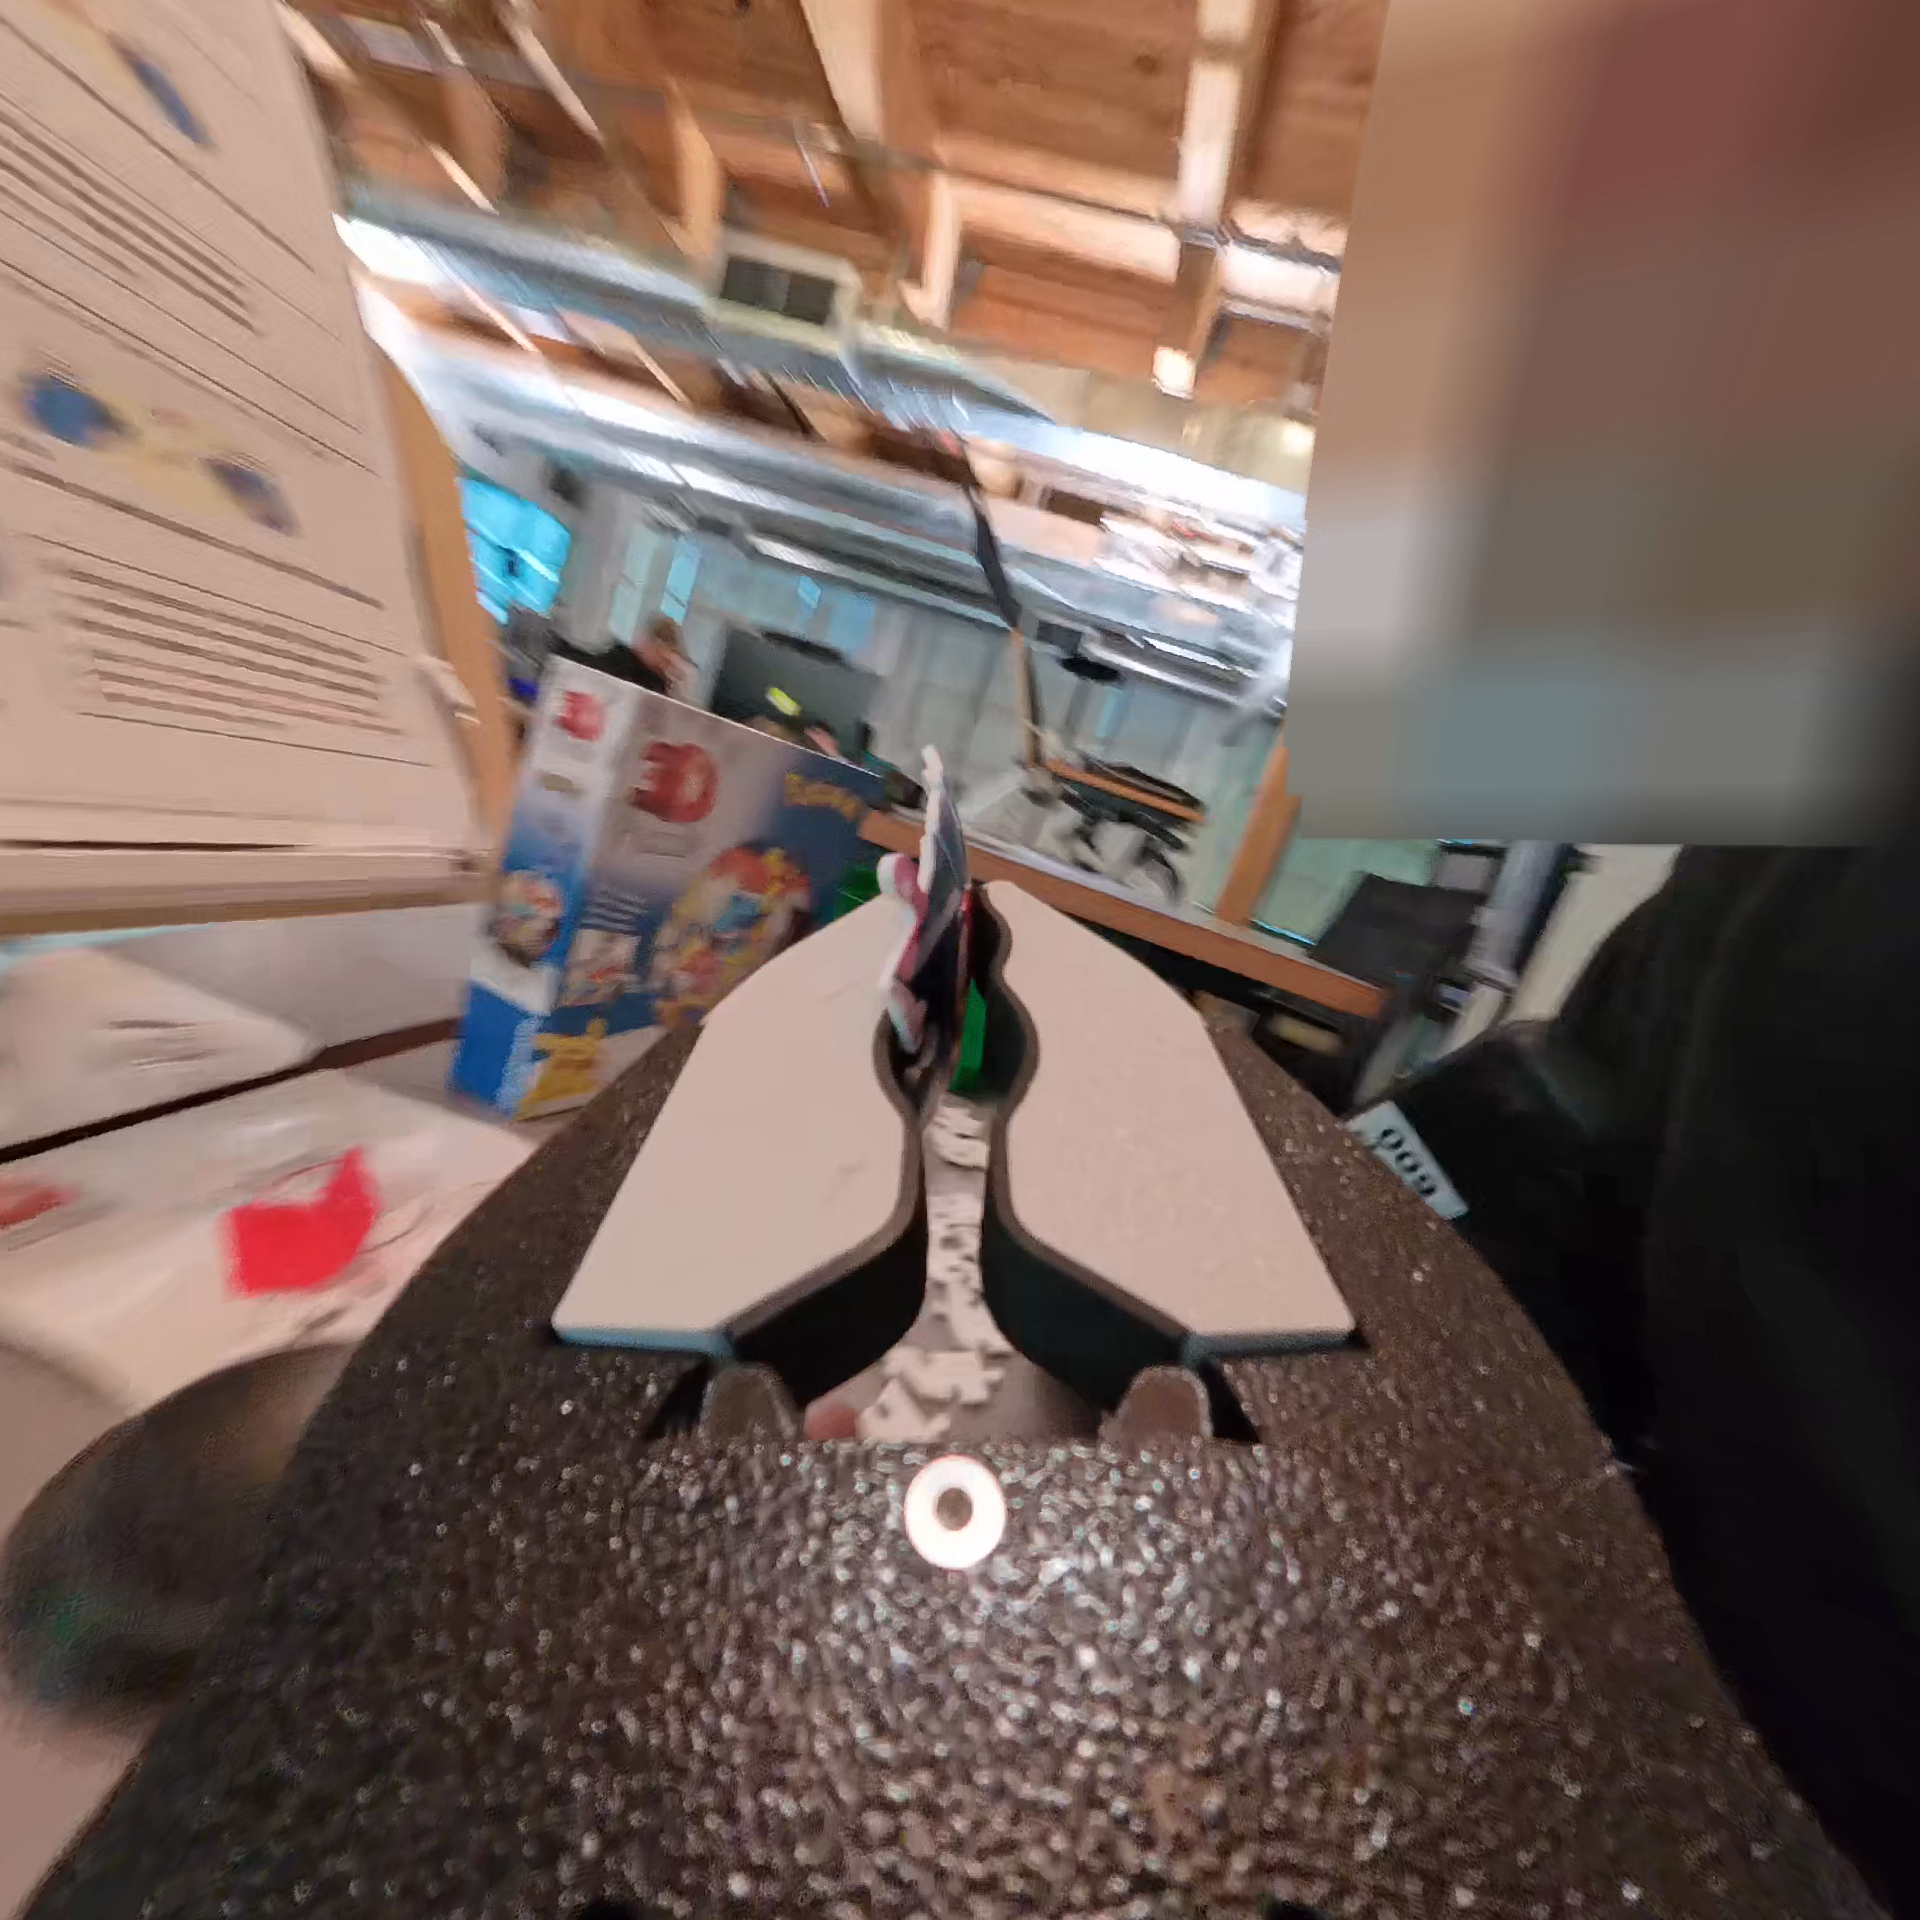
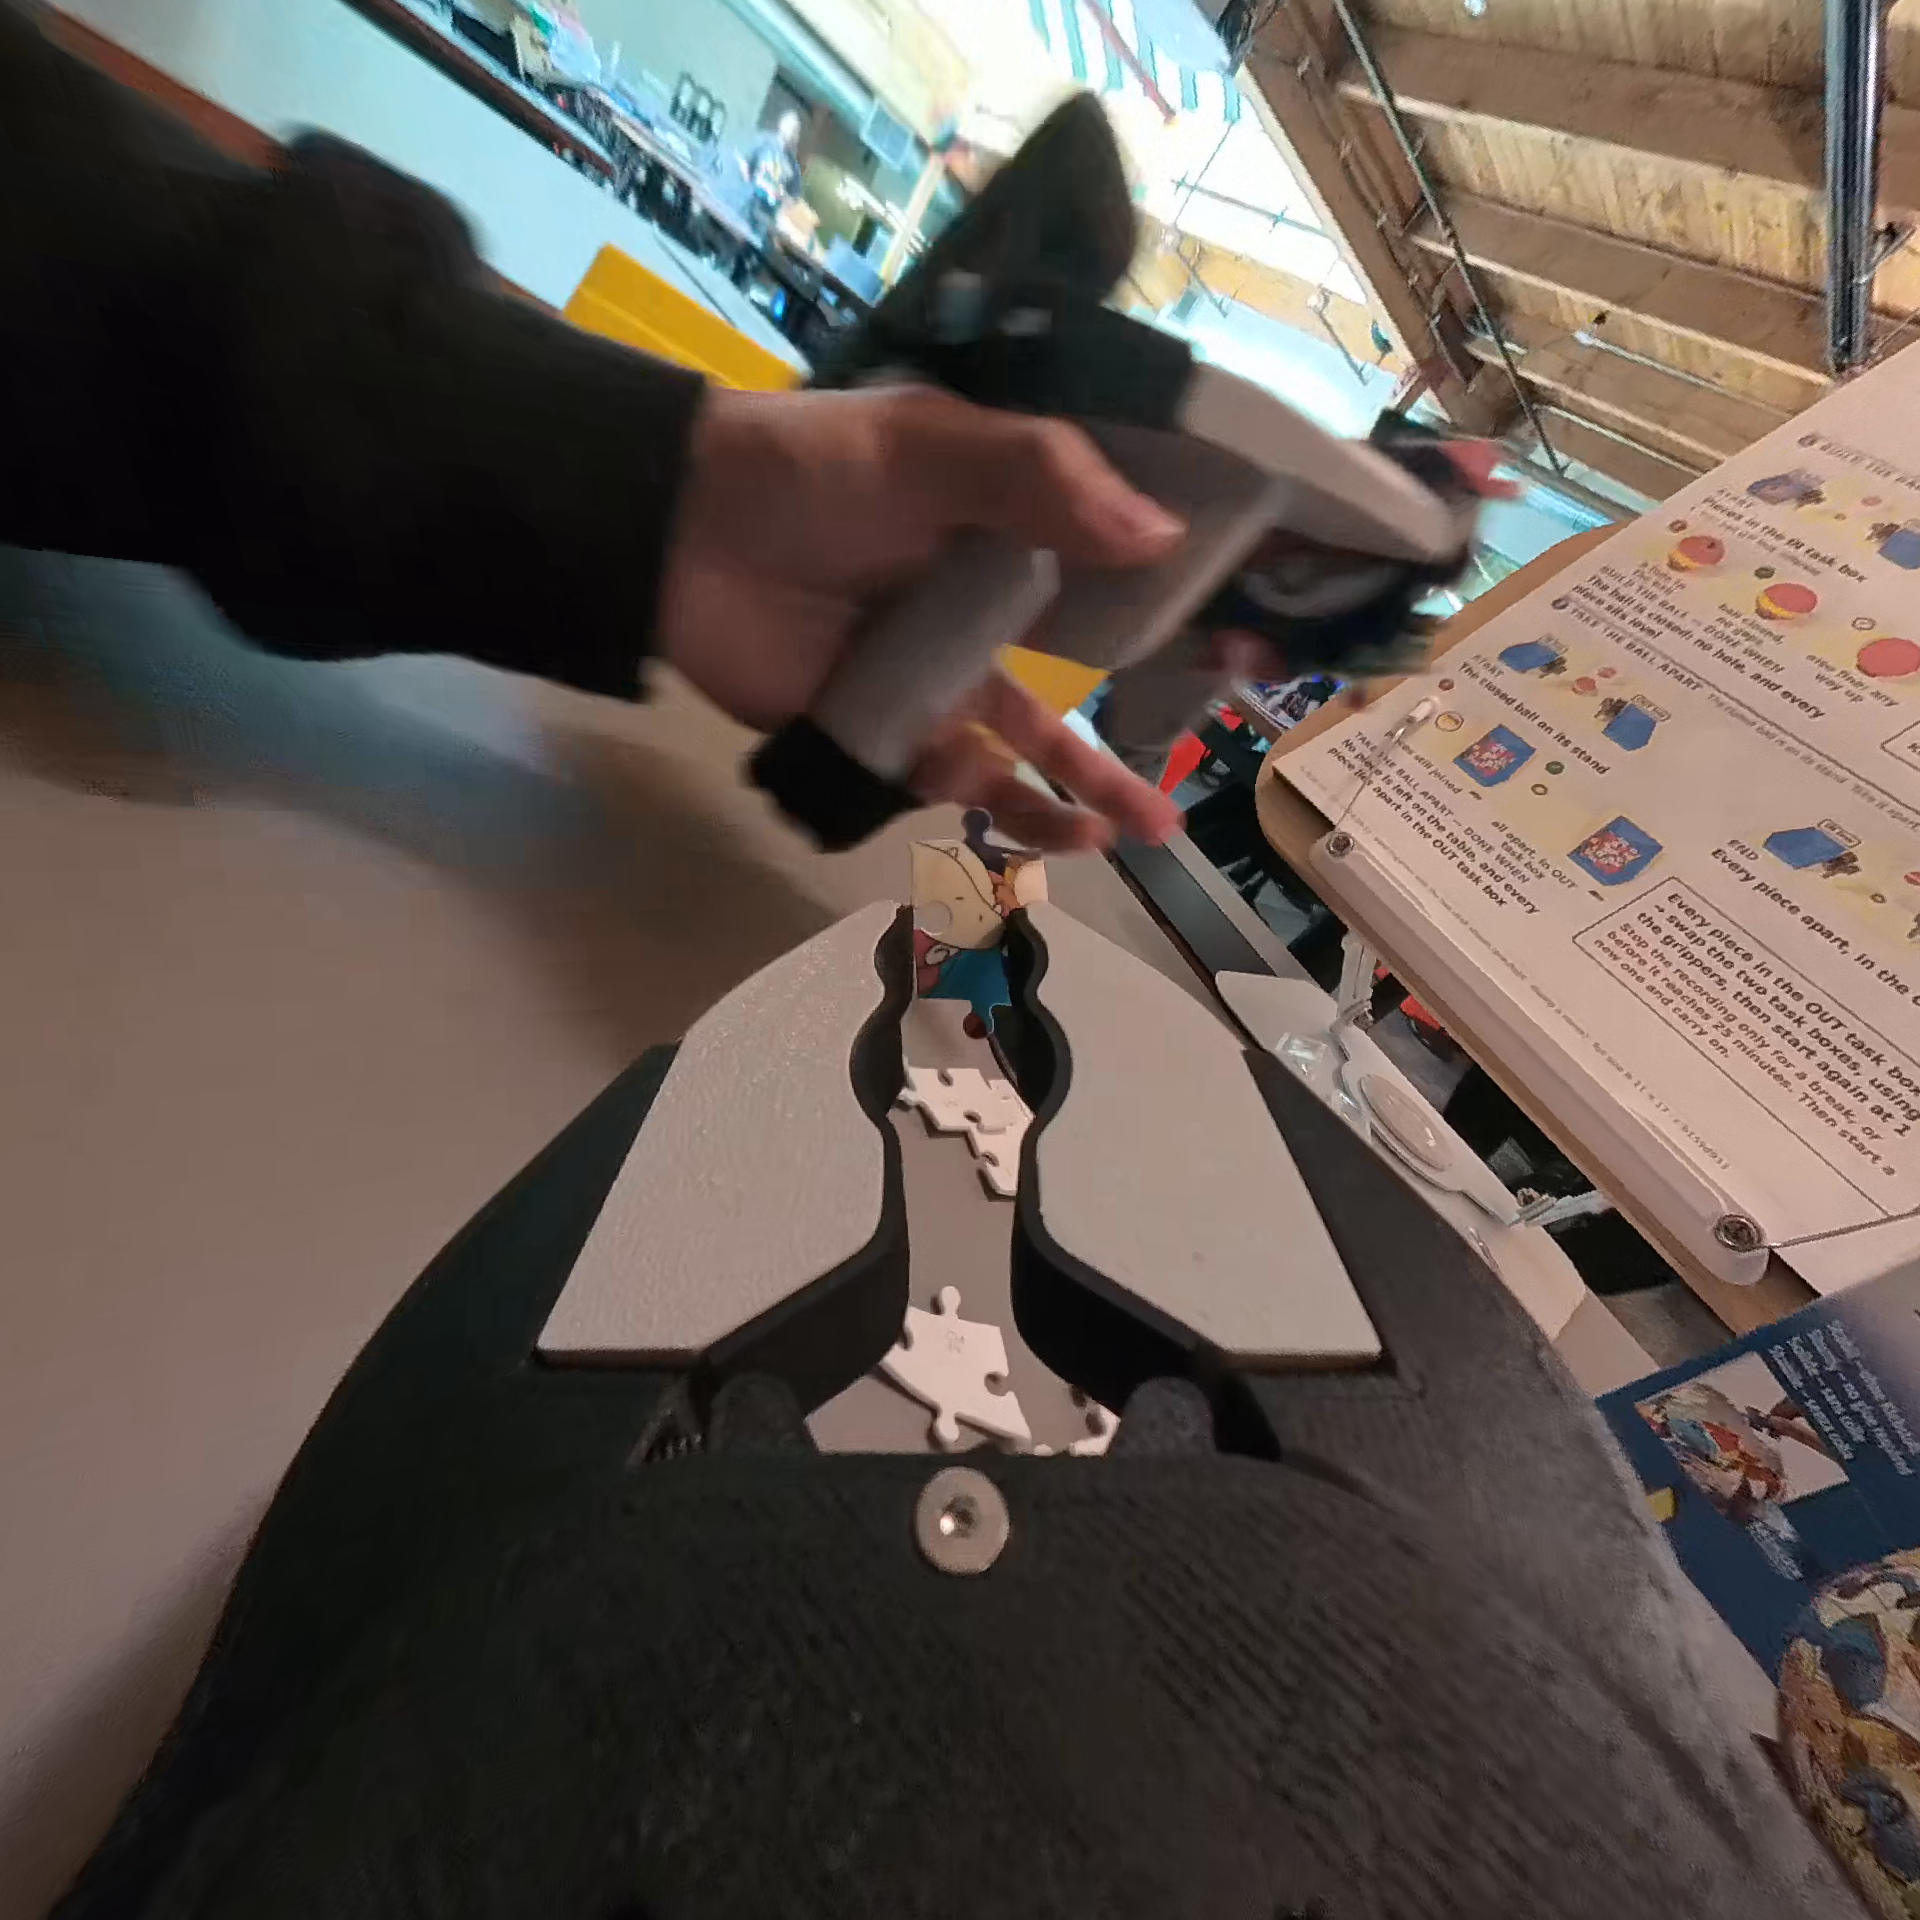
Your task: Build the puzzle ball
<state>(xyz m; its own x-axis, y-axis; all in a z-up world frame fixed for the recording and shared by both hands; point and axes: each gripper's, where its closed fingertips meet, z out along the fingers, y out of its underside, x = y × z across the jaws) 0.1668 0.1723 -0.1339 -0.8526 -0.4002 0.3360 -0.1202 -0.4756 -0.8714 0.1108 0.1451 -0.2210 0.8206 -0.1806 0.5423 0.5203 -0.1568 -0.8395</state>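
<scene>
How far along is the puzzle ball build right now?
Early, it seems. No assembled ball shows. In hand: the left gripper pinches a puzzle piece, and the right gripper holds a printed piece. Left: white loose pieces lie unjoined on the table, and neither held piece is joined yet.

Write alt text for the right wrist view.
The right claw is shut on a printed puzzle piece, held up above a table where white pieces lie face down. Beyond it, a hand holds the blurred left claw, with an instruction sheet at right.
</scene>
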